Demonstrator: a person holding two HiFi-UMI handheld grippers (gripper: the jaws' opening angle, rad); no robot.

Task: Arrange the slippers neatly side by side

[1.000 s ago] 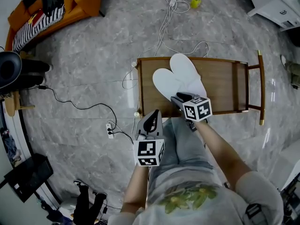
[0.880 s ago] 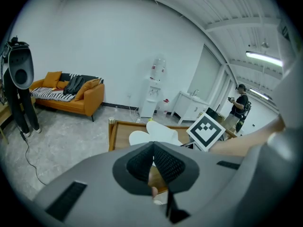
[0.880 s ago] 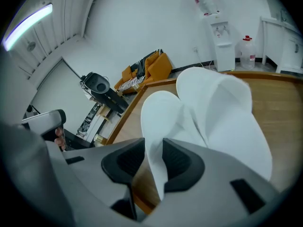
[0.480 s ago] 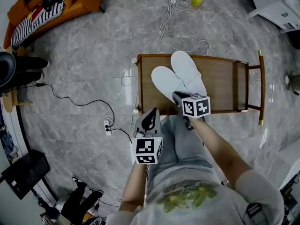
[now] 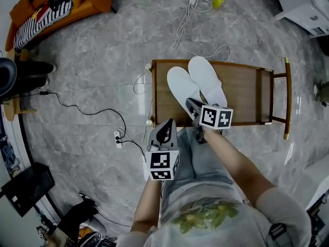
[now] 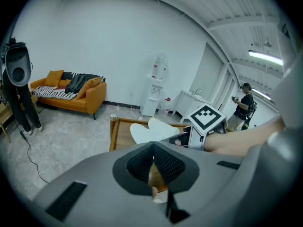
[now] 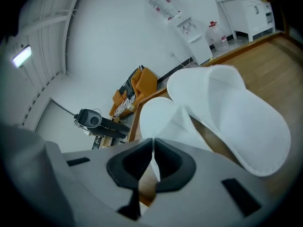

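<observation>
Right gripper view: right gripper (image 7: 152, 160), jaws just closing, pinches one slipper (image 7: 158, 112) by its near end on the table (image 7: 274, 65). Left gripper (image 5: 164, 130) hangs empty, jaws together. Best slide it gently parallel to its mate (image 7: 236, 117).

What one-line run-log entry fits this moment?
right gripper: jaws just closed on edge of left white slipper | left gripper: shut, empty | right white slipper: touching it, on wooden table

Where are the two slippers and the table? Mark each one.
left slipper (image 5: 179, 80), head view, on its toe end.
right slipper (image 5: 202, 70), head view, on its toe end.
table (image 5: 247, 94), head view, on the bare wooden top.
</observation>
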